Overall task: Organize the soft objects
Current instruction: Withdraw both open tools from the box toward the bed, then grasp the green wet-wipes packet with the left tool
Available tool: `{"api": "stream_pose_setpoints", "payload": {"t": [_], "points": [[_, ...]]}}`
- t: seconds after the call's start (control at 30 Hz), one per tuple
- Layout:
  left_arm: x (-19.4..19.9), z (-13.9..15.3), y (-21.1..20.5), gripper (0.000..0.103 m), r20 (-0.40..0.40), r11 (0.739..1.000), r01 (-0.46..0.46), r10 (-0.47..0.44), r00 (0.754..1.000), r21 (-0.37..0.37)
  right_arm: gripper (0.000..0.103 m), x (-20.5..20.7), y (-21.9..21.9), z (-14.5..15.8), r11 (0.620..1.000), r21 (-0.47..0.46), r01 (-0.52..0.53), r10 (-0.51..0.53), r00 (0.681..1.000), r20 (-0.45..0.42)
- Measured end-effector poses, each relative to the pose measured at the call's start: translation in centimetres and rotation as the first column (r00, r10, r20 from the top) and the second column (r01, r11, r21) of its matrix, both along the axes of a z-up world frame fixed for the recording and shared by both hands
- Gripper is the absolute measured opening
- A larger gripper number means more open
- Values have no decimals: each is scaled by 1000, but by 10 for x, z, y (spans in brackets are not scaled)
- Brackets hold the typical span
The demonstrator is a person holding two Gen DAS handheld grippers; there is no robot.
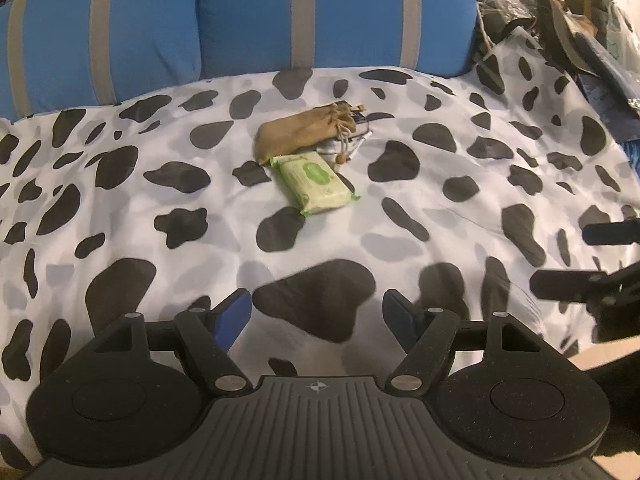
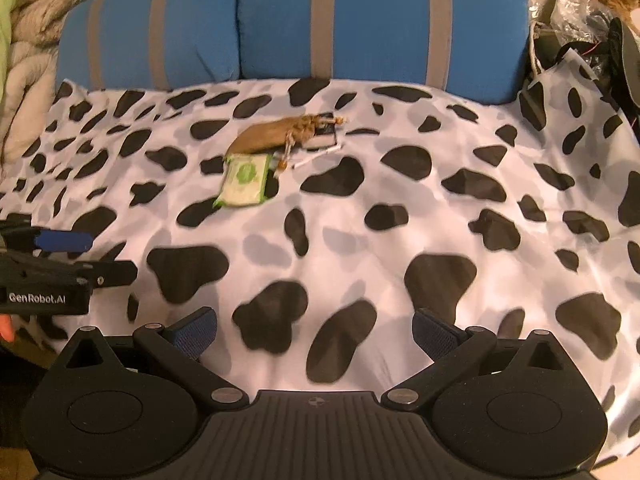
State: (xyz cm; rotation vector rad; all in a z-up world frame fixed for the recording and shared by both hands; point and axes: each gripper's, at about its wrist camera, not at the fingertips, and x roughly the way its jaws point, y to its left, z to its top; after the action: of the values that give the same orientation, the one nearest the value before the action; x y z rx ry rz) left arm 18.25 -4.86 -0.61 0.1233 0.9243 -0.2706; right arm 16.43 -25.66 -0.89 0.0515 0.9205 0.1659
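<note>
A brown drawstring pouch (image 1: 304, 132) (image 2: 272, 136) lies in the middle of the cow-print sheet (image 1: 440, 208) (image 2: 400, 184). A green pack of wipes (image 1: 316, 182) (image 2: 244, 182) rests against its near side. A small dark item (image 1: 360, 124) (image 2: 324, 134) pokes out by the pouch's mouth, and a thin white stick (image 2: 316, 157) lies beside it. My left gripper (image 1: 318, 312) (image 2: 114, 256) is open over the sheet, well short of the pile, with nothing between its blue pads. To its right, my right gripper (image 2: 316, 332) (image 1: 560, 260) is open and empty too.
A blue cushion with grey stripes (image 1: 240, 20) (image 2: 380, 20) runs along the far edge of the sheet. Bags and dark clutter (image 1: 580, 20) (image 2: 592, 32) pile up at the far right. A beige and green blanket (image 2: 24, 40) sits at the far left.
</note>
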Motion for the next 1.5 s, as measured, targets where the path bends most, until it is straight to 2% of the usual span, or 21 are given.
{"api": "stream_pose_setpoints", "payload": {"t": [0.3,0.4,0.5,0.6,0.83,1.03,1.27,1.5], "points": [[18,-12,9,72,-13,999,-47,47,999,-2,103,25,-5,-1,999,-40,3,0,999,51],[27,-15,7,72,-14,998,-60,59,998,-4,103,34,-7,-1,1000,-22,-12,13,999,36],[36,-16,5,72,17,998,-64,64,998,-12,103,40,-8,-3,999,14,-32,32,1000,0],[46,-17,1,77,53,998,-59,60,997,-20,103,45,-9,-6,998,46,-36,38,999,-33],[72,-28,-15,80,86,999,-33,35,996,-15,103,48,-6,-7,997,20,-69,70,996,-52],[98,-45,-30,80,77,999,-28,26,997,18,103,47,-7,-3,996,49,-77,80,995,-61],[130,-63,-40,80,56,998,-67,68,996,-16,103,48,-10,1,997,51,-56,59,996,-60],[157,-89,-55,81,15,994,-94,94,996,55,103,48,-9,2,997,49,-51,54,997,-56]]}}
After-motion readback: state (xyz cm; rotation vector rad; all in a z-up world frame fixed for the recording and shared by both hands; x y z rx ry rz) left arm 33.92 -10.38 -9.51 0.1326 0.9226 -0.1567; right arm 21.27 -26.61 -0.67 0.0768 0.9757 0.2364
